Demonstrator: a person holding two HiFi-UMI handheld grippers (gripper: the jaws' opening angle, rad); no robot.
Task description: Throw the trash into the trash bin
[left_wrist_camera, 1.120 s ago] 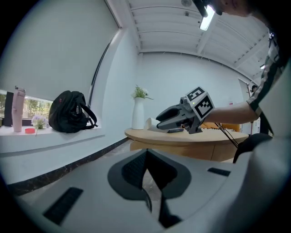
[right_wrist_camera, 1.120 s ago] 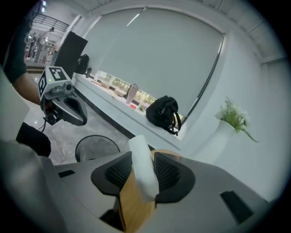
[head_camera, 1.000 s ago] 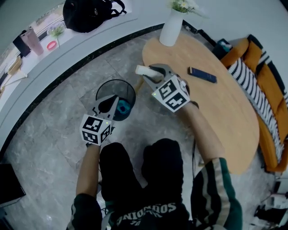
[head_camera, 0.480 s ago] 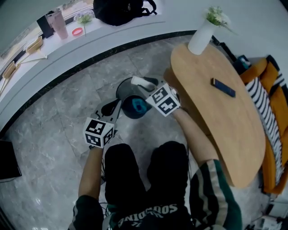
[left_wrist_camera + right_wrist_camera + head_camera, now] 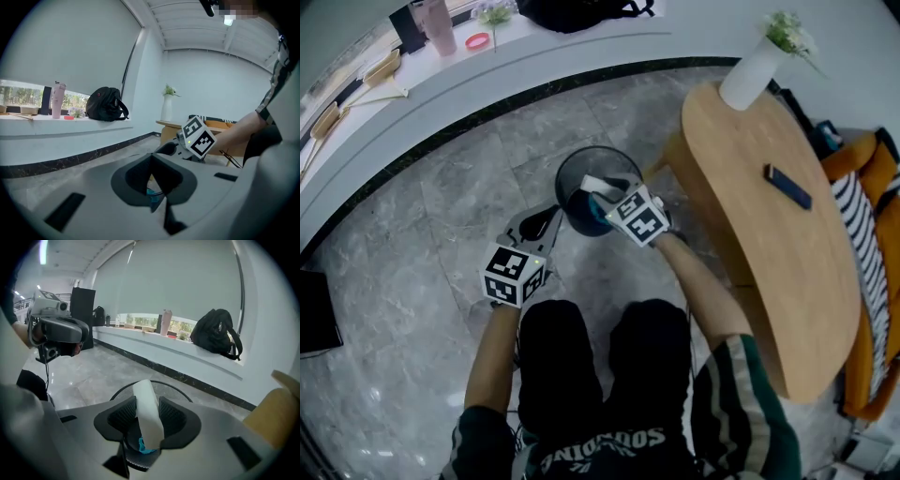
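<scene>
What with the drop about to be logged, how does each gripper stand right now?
Left gripper: closed, nothing between its jaws.
Right gripper: closed on the white trash piece, over the trash bin.

The trash point(image 5: 146, 413) is white, the trash bin point(image 5: 565, 178) black mesh, the floor point(image 5: 412, 244) grey marble.

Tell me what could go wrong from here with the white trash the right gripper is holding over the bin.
1. The long white trash stands tilted in the right gripper; on release it might tip and catch the rim of the trash bin instead of dropping inside.
2. The right gripper is low over the opening, so pushing further could knock the mesh bin.
3. The left gripper sits near the rim and could bump it.
</scene>
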